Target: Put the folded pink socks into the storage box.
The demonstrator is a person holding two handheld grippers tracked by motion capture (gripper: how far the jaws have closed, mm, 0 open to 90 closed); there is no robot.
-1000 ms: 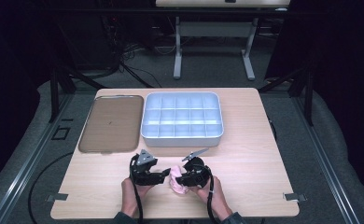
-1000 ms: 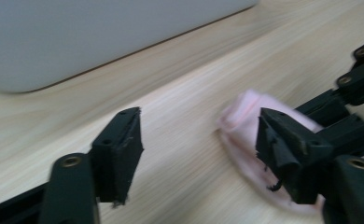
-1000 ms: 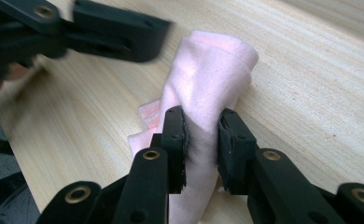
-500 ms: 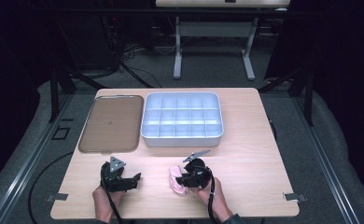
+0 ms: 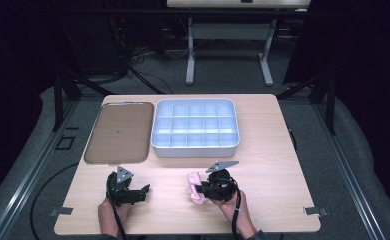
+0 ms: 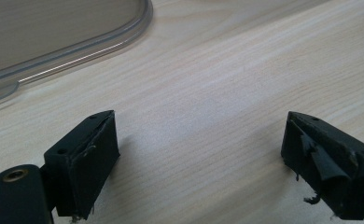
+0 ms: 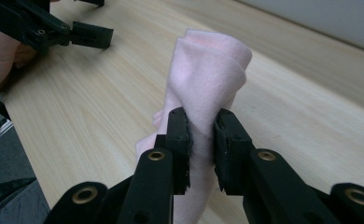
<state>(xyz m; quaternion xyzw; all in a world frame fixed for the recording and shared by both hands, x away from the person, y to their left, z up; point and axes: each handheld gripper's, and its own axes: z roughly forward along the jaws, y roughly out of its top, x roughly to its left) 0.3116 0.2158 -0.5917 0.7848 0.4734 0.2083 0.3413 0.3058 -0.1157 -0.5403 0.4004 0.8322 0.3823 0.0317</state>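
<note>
Right tool (image 5: pixel 197 189) held low at the near bench (image 5: pixel 263 150) edge, pointing left, clamped on the pink cloth (image 5: pixel 195 186). Left tool (image 5: pixel 144 190), just opened wide with nothing between its jaws, sits well apart.

Your counter (image 5: pixel 273 150) is pale wood with rounded corners. Toward its far edge a brown tray-like lid (image 5: pixel 117 131) lies flat, and just beside it, to the right, sits a white compartment box (image 5: pixel 195 128) divided into a grid of cells.
</note>
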